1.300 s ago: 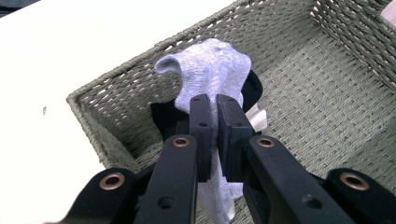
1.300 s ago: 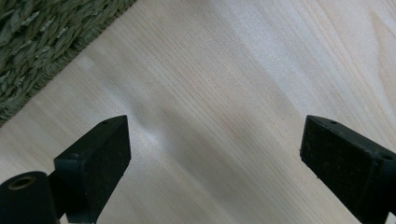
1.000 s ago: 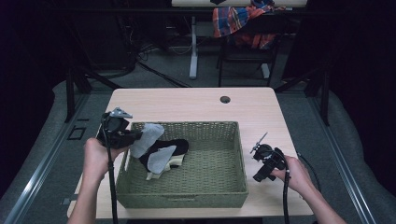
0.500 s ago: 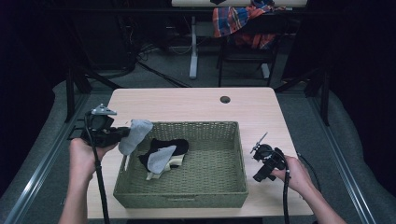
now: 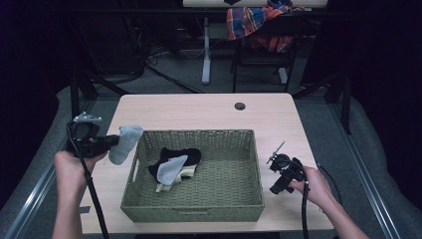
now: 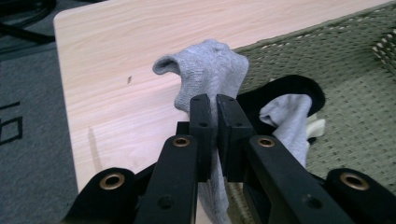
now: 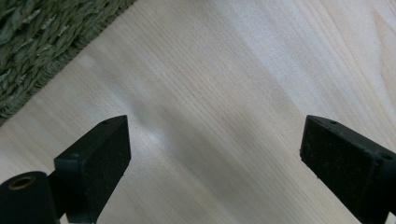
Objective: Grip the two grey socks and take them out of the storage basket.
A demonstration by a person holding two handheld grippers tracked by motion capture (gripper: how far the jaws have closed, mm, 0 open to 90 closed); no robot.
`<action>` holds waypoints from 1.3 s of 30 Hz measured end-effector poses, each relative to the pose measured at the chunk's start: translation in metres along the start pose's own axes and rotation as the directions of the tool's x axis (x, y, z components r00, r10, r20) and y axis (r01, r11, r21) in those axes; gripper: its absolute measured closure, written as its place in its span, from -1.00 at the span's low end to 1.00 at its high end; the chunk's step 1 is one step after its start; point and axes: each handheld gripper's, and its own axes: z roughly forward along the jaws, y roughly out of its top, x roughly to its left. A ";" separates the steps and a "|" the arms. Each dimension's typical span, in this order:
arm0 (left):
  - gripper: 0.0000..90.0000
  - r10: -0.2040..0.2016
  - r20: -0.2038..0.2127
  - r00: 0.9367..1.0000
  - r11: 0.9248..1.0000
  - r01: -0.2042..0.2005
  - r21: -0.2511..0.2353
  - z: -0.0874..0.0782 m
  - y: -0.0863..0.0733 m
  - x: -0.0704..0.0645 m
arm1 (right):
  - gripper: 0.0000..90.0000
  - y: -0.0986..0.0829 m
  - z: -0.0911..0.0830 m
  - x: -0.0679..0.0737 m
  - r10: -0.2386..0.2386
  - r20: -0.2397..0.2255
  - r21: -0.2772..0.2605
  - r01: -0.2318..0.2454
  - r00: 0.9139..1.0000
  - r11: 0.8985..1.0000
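Grey sock (image 6: 210,70), olive woven basket (image 5: 234,199), black gripper (image 6: 211,135)

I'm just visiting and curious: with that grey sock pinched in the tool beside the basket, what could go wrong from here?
1. The left gripper pinches only a narrow fold of the light grey sock, so it might slip out and land on the pale wooden table.
2. The sock hangs close beside the rim of the green woven basket; its loose end could perhaps snag there.
3. The right gripper rests open over bare table, too far off to help quickly.
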 end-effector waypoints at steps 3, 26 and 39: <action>0.91 -0.037 -0.015 0.999 0.999 0.037 0.004 0.001 -0.006 0.011 | -0.82 0.000 0.000 0.000 0.000 0.000 0.000 0.000 1.000 1.000; 0.91 -0.177 -0.049 0.983 0.977 0.182 0.111 0.039 -0.048 0.059 | -0.82 0.000 0.000 0.000 -0.001 -0.002 0.001 0.001 1.000 1.000; 0.90 -0.218 -0.048 0.975 0.955 0.223 0.194 0.065 -0.068 0.071 | -0.82 0.000 0.000 0.000 0.000 -0.003 0.001 0.000 1.000 1.000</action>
